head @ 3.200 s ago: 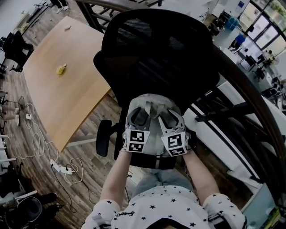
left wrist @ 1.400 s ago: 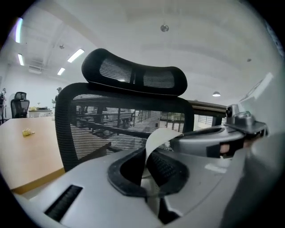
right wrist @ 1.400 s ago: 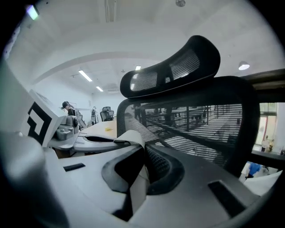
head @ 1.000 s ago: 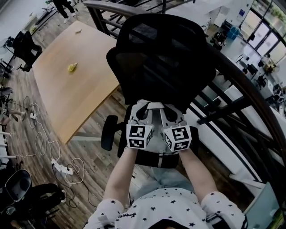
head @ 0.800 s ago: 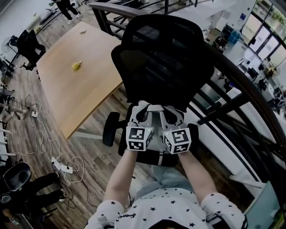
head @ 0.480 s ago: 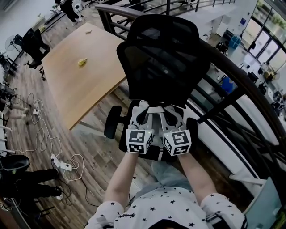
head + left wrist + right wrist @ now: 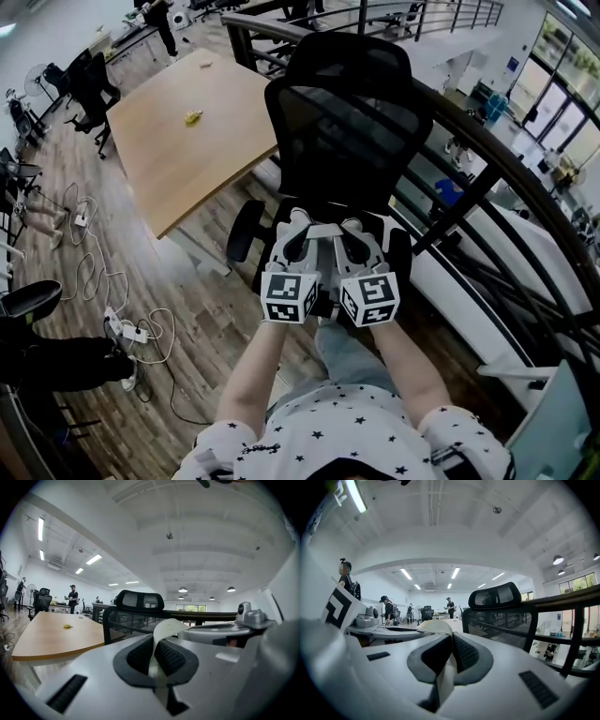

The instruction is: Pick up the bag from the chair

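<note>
In the head view my left gripper (image 7: 298, 231) and right gripper (image 7: 354, 232) are side by side over the seat of the black mesh office chair (image 7: 345, 122). Each is shut on a pale strap of the bag. A short piece of strap (image 7: 325, 230) bridges the two grippers. Their bodies hide the bag's body. In the left gripper view the strap (image 7: 163, 631) loops up between the dark pads of my left gripper (image 7: 154, 657). In the right gripper view another strap (image 7: 437, 627) is pinched in my right gripper (image 7: 450, 654), with the chair's headrest (image 7: 494, 596) beyond.
A wooden table (image 7: 178, 150) with a small yellow object (image 7: 192, 117) stands left of the chair. A dark railing (image 7: 487, 178) runs along the right. Cables and a power strip (image 7: 127, 330) lie on the wood floor, with another chair (image 7: 28, 302) at the left edge. People stand far off.
The two grippers have drawn close together and risen with the straps. The grey body of the bag, visible under them earlier, is now hidden. The chair looks farther away and lower.
</note>
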A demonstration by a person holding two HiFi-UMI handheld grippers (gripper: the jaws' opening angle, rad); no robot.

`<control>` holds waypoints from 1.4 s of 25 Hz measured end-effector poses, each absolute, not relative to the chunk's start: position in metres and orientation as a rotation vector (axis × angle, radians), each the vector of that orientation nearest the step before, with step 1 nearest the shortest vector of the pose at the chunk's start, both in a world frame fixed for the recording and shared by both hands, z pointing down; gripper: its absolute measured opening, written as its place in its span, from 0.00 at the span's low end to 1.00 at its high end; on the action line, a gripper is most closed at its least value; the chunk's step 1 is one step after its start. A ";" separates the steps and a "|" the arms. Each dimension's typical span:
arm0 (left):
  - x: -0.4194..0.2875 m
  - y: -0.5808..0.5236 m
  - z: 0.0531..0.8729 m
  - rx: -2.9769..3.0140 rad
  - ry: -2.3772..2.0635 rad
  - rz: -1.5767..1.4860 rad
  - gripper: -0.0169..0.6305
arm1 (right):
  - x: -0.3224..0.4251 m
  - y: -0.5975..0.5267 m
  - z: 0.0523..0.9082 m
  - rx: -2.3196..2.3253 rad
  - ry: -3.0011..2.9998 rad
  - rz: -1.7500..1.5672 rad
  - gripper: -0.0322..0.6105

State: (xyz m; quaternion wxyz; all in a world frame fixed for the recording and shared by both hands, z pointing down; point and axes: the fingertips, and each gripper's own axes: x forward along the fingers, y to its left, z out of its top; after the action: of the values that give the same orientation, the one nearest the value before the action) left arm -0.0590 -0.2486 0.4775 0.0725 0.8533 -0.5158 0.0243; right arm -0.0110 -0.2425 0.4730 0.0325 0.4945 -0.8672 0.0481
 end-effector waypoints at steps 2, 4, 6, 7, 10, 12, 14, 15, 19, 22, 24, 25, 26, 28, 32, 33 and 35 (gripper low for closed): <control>-0.063 -0.228 0.472 2.559 -1.558 0.062 0.05 | -0.015 -0.222 0.468 1.517 -2.677 0.129 0.05; -0.068 -0.206 0.467 2.554 -1.567 0.051 0.05 | -0.019 -0.201 0.463 1.516 -2.684 0.114 0.05; -0.071 -0.185 0.462 2.552 -1.577 0.043 0.05 | -0.022 -0.181 0.458 1.516 -2.692 0.103 0.05; -0.073 -0.175 0.459 2.551 -1.584 0.038 0.05 | -0.024 -0.171 0.456 1.515 -2.697 0.098 0.05; -0.077 -0.143 0.453 2.539 -1.614 0.009 0.05 | -0.027 -0.140 0.451 1.507 -2.716 0.081 0.05; -0.081 -0.122 0.449 2.522 -1.634 -0.012 0.05 | -0.031 -0.119 0.448 1.497 -2.728 0.072 0.05; -0.085 -0.101 0.450 2.504 -1.646 -0.015 0.05 | -0.034 -0.097 0.449 1.478 -2.733 0.074 0.05; -0.086 -0.090 0.452 2.493 -1.649 -0.012 0.05 | -0.036 -0.086 0.452 1.465 -2.733 0.078 0.05; -0.091 -0.045 0.460 2.449 -1.663 0.003 0.05 | -0.041 -0.042 0.461 1.415 -2.735 0.122 0.05; -0.094 -0.014 0.459 2.432 -1.678 0.010 0.05 | -0.044 -0.013 0.461 1.387 -2.747 0.149 0.05; -0.096 0.005 0.456 2.422 -1.692 0.014 0.05 | -0.046 0.004 0.459 1.365 -2.758 0.163 0.05; -0.097 0.014 0.454 2.413 -1.700 0.012 0.05 | -0.047 0.012 0.458 1.351 -2.764 0.164 0.05; -0.098 0.021 0.452 2.402 -1.706 0.007 0.05 | -0.049 0.019 0.455 1.335 -2.769 0.160 0.05; -0.103 0.036 0.446 2.376 -1.716 -0.009 0.05 | -0.054 0.032 0.449 1.301 -2.778 0.146 0.05; -0.114 0.056 0.432 2.335 -1.738 -0.042 0.05 | -0.064 0.053 0.433 1.242 -2.798 0.115 0.05; -0.115 0.059 0.429 2.330 -1.743 -0.048 0.05 | -0.066 0.056 0.429 1.235 -2.803 0.110 0.05; -0.116 0.063 0.422 2.327 -1.749 -0.057 0.05 | -0.067 0.061 0.422 1.228 -2.812 0.098 0.05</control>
State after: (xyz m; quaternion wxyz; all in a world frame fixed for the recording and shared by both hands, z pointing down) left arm -0.1159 0.0635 0.4224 0.1146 0.7940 -0.5967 -0.0196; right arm -0.0665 0.0607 0.4218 0.0359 0.3996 -0.9154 0.0318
